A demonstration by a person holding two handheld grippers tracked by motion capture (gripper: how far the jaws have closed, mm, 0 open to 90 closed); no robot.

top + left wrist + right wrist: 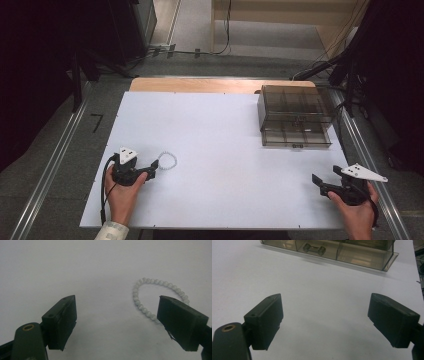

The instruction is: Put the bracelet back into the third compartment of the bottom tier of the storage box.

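Bead bracelet (168, 160) on the table (215, 150) at near left, just beside left gripper (154, 169); drawer box (295, 116) far right.

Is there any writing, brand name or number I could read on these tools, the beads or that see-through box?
None can be read: the left gripper, the right gripper, the bead bracelet, the clear drawer box and the white table show no legible words, numbers or signs.

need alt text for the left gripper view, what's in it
A white bead bracelet lies in a loop on a plain white table, just ahead of the open left gripper. The two black jaws rise from the bottom edge, wide apart with nothing between them; the right-hand jaw covers the near right part of the loop.
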